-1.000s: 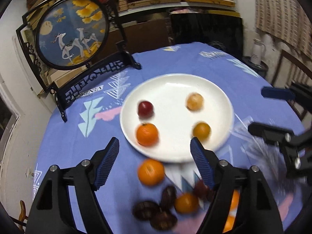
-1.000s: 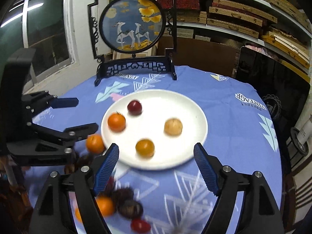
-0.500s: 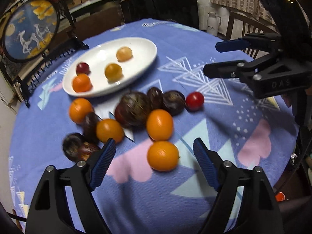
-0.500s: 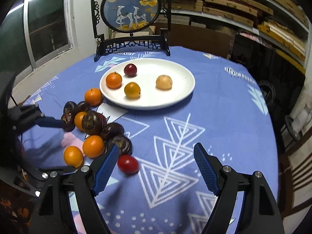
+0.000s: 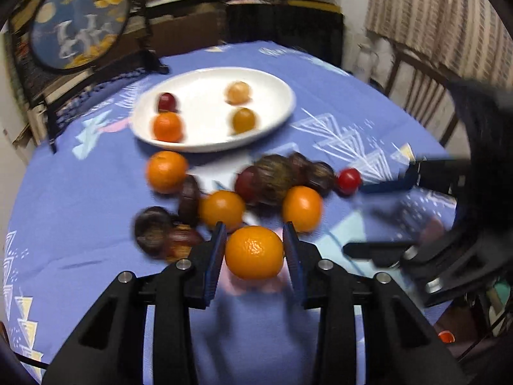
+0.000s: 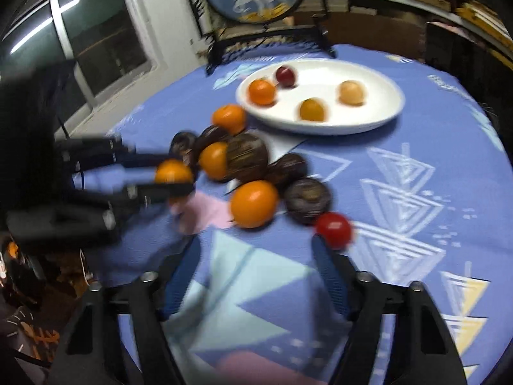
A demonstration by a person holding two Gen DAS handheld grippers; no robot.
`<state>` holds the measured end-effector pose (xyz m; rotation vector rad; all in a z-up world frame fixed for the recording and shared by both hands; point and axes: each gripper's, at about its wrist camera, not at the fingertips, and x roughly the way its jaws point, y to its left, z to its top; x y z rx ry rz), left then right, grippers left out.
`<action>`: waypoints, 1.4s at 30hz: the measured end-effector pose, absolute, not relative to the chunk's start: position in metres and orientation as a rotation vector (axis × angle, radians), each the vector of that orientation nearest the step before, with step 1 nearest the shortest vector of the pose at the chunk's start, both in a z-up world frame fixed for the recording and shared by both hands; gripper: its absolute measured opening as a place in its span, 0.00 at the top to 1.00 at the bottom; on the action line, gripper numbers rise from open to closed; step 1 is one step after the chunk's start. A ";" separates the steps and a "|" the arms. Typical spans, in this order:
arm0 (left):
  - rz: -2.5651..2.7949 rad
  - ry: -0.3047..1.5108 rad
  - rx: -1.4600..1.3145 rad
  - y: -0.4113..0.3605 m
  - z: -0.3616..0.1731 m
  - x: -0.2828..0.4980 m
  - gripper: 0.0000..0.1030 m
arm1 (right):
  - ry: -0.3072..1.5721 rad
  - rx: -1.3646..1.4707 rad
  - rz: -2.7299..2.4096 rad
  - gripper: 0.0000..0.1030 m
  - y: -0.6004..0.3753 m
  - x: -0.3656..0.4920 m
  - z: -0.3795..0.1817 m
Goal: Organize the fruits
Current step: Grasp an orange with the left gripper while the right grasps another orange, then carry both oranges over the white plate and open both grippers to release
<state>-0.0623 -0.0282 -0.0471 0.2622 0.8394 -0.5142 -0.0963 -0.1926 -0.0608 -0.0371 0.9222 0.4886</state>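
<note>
On the white plate (image 5: 275, 109), toward the far side of the table, four fruits are already set well apart: a dark red one (image 5: 166, 102) and a small orange (image 5: 167, 126) on its left half, a pale one (image 5: 238, 92) and an amber one (image 5: 244, 120) on its right. The larger share is judged still to be sorted: a loose cluster of oranges and dark brown fruits (image 5: 275, 178) lies on the blue tablecloth (image 5: 80, 199) between plate and camera, with a red cherry tomato (image 5: 349, 180) at its right end.

The left gripper (image 5: 254, 250) is clamped on the nearest orange (image 5: 254, 252), both pads pressed to its sides. The right gripper (image 6: 256, 250) is seen closing with nothing between its pads; the cherry tomato sits just beyond its right fingertip (image 6: 320, 250).

To the left, bare cloth runs to the table's rounded edge; the decorative round screen (image 5: 80, 22) stands behind the plate. On the plate, open room is left in the centre. To the right, wide bare cloth remains, with a chair (image 5: 416, 89) beyond the edge.
</note>
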 end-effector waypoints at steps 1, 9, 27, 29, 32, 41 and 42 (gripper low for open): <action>-0.498 0.836 0.248 -0.020 -0.044 -0.060 0.66 | 0.940 -0.045 0.490 0.46 -0.184 -0.092 -0.065; -0.468 0.834 0.209 0.011 -0.042 -0.053 0.65 | 0.970 0.014 0.414 0.65 -0.164 -0.057 -0.077; -0.500 0.806 0.227 -0.006 -0.031 -0.039 0.65 | 0.885 0.047 0.446 0.65 -0.202 -0.073 -0.051; -0.496 0.802 0.229 -0.010 -0.027 -0.033 0.65 | 0.866 0.055 0.448 0.65 -0.207 -0.070 -0.045; -0.487 0.786 0.238 -0.019 -0.018 -0.023 0.65 | 0.834 0.059 0.443 0.65 -0.215 -0.063 -0.034; -0.430 0.716 0.257 -0.046 0.019 0.035 0.65 | 0.698 0.049 0.413 0.65 -0.234 -0.020 0.016; -0.419 0.712 0.259 -0.050 0.022 0.044 0.65 | 0.680 0.049 0.409 0.65 -0.235 -0.012 0.022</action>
